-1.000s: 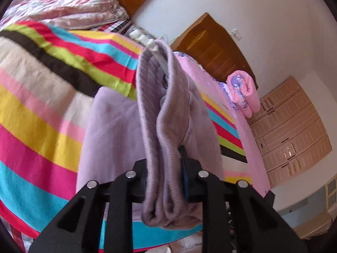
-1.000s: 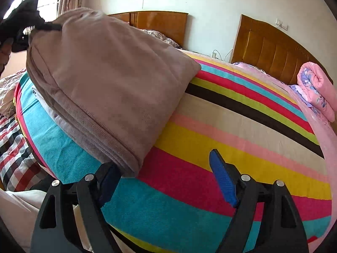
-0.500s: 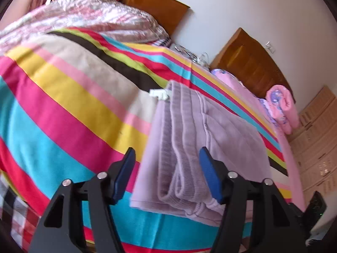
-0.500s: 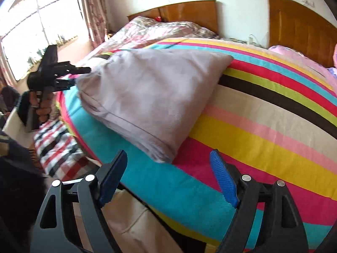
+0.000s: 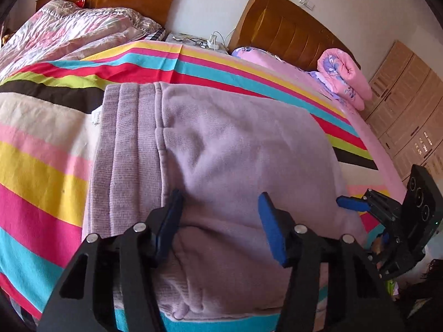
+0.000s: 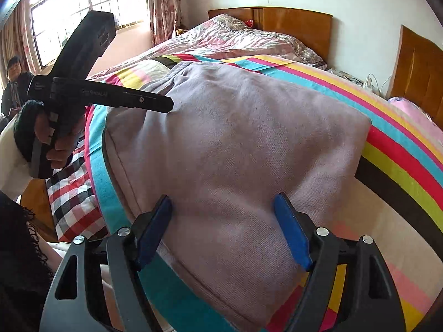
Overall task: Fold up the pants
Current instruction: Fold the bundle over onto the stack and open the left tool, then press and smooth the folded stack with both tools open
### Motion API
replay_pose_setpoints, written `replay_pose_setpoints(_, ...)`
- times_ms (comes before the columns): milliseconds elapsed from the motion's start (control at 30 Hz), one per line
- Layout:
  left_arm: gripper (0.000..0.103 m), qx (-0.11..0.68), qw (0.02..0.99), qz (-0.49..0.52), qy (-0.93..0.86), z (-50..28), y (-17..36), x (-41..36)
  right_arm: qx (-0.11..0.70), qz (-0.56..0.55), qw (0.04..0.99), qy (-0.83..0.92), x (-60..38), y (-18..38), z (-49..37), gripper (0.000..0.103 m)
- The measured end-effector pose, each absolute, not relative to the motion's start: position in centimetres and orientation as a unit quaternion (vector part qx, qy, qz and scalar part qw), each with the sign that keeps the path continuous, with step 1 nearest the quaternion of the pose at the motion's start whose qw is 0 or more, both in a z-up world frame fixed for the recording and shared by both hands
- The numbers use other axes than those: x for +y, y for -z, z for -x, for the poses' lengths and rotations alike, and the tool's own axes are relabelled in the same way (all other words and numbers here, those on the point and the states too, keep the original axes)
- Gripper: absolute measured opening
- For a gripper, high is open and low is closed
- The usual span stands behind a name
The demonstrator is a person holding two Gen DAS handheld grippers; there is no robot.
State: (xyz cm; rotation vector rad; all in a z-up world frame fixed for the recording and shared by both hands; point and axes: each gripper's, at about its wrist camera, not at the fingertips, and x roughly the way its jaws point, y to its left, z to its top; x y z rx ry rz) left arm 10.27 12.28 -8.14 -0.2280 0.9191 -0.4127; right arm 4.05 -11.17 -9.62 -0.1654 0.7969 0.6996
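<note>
The lilac pants (image 5: 221,149) lie folded into a thick rectangle on the striped bedspread (image 5: 41,166), ribbed waistband (image 5: 127,144) at the left side. My left gripper (image 5: 220,221) is open, its blue pads spread just above the near edge of the fold, holding nothing. My right gripper (image 6: 223,229) is open too, pads spread over the near right corner of the pants (image 6: 243,149). The right gripper also shows at the right edge of the left wrist view (image 5: 357,204). The left gripper, held in a hand, shows in the right wrist view (image 6: 155,103).
A rolled pink blanket (image 5: 346,74) lies by the far headboard (image 5: 285,30). A floral quilt (image 5: 69,30) covers the neighbouring bed. A checked sheet (image 6: 72,193) hangs at the near bed edge. A person (image 6: 13,83) sits by the window. Wooden cabinets (image 5: 409,105) stand at right.
My left gripper let go of the pants, which now lie flat on the bedspread. Both grippers have come in low over the near edge of the fold, still open.
</note>
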Motion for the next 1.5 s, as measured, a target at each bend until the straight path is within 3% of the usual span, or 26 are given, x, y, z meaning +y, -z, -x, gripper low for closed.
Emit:
replay_pose_setpoints(33, 0.041, 0.443, 0.867, 0.118, 0.193, -10.6, 8.2, 12.8, 0.381, 0.083, 0.854, -0.344, -11.4, 9.4, -4.3, 0.074)
replay_pose_setpoints(67, 0.040, 0.446, 0.864, 0.128, 0.193, -10.7, 8.1, 13.2, 0.379, 0.089, 0.850, -0.354, -11.6, 8.9, -4.5, 0.074)
replay_pose_setpoints(133, 0.048, 0.445, 0.863, 0.145, 0.192, -11.1, 6.7, 13.3, 0.362, 0.096, 0.858, -0.350, -12.6, 7.6, -5.6, 0.074)
replay_pose_setpoints(200, 0.074, 0.416, 0.881, 0.123, 0.189, -11.2, 4.4, 12.3, 0.347, 0.083, 0.869, -0.343, -13.9, 6.5, -8.1, 0.074)
replay_pose_setpoints(233, 0.077, 0.407, 0.886, 0.115, 0.191, -11.7, 3.7, 11.7, 0.341, 0.071, 0.874, -0.337, -14.5, 6.2, -9.9, 0.074)
replay_pose_setpoints(367, 0.077, 0.432, 0.881, 0.090, 0.171, -14.5, 5.3, 10.3, 0.367, 0.033, 0.866, -0.338, -15.4, 7.3, -17.7, 0.074)
replay_pose_setpoints(500, 0.063, 0.429, 0.885, 0.077, 0.165, -14.0, 7.7, 10.9, 0.401, 0.010, 0.845, -0.353, -16.2, 9.5, -22.8, 0.071)
replay_pose_setpoints(633, 0.063, 0.430, 0.881, 0.103, 0.170, -14.2, 7.7, 11.7, 0.373, -0.010, 0.866, -0.333, -16.8, 7.3, -23.7, 0.073)
replay_pose_setpoints(767, 0.063, 0.427, 0.882, 0.108, 0.169, -14.2, 7.8, 11.7, 0.426, 0.026, 0.850, -0.307, -14.9, 10.1, -26.3, 0.072)
replay_pose_setpoints(900, 0.063, 0.427, 0.885, 0.090, 0.162, -14.0, 7.7, 11.2, 0.412, 0.018, 0.877, -0.244, -14.4, 8.4, -26.8, 0.073)
replay_pose_setpoints(1033, 0.065, 0.427, 0.890, 0.078, 0.139, -13.6, 7.0, 10.5, 0.377, 0.060, 0.881, -0.281, -9.6, 5.4, -24.8, 0.074)
replay_pose_setpoints(1167, 0.077, 0.398, 0.910, 0.036, 0.111, -9.7, 5.1, 9.8, 0.383, 0.114, 0.847, -0.350, -2.8, 4.8, -24.0, 0.075)
replay_pose_setpoints(1367, 0.078, 0.397, 0.910, -0.002, 0.117, -4.2, 6.6, 9.7, 0.407, 0.193, 0.797, -0.403, 6.7, 6.7, -24.0, 0.078)
replay_pose_setpoints(1500, 0.081, 0.404, 0.907, -0.032, 0.116, -4.2, 8.0, 9.2, 0.440, 0.175, 0.797, -0.375, 8.7, 8.1, -26.0, 0.081)
